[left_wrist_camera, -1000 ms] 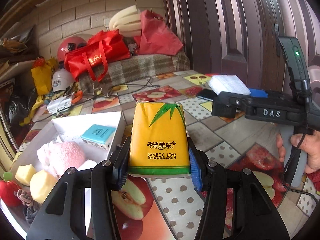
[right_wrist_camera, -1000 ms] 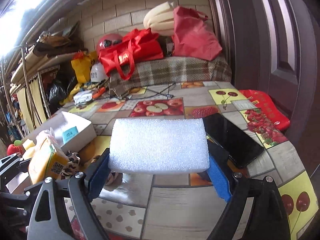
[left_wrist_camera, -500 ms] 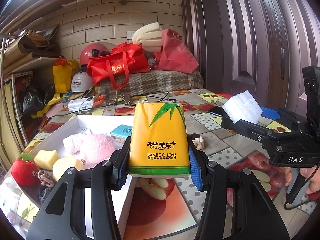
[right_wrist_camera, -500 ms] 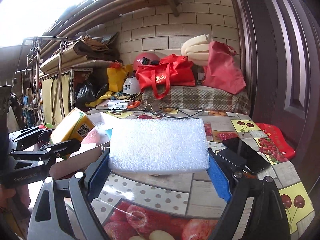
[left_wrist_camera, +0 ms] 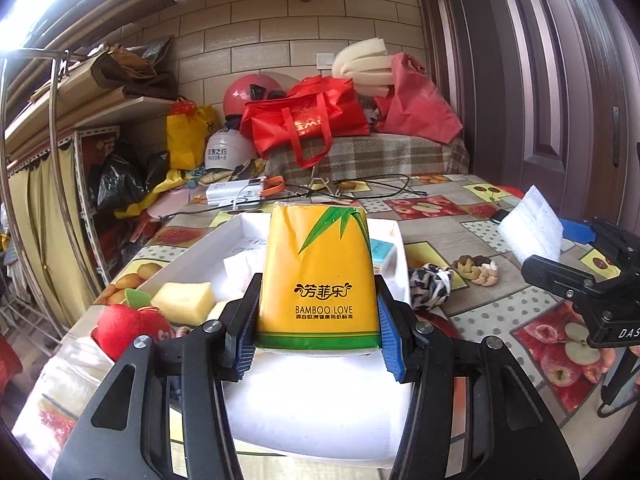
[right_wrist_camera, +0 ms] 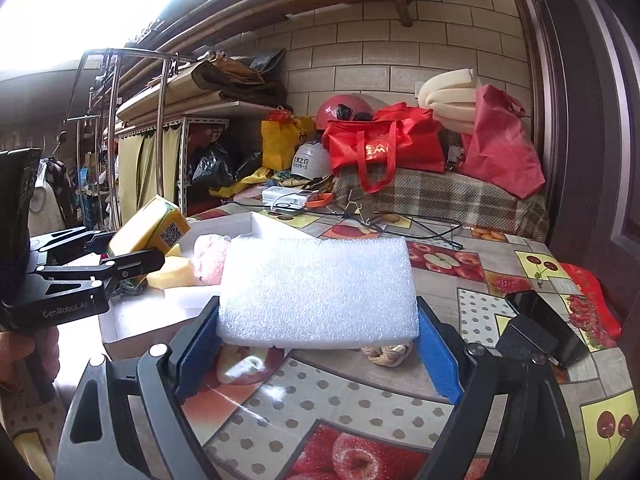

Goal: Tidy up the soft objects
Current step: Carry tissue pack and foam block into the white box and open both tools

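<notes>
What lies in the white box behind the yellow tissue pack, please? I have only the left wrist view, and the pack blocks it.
Observer: A pink plush toy lies in the white box, past the yellow tissue pack and beside a yellow sponge piece.
Operator: Thank you. Is the white foam gripped at both ends?
Observer: Yes. In the right wrist view, the right hand-held gripper has a blue pad pressed against each end of the white foam block.
</notes>
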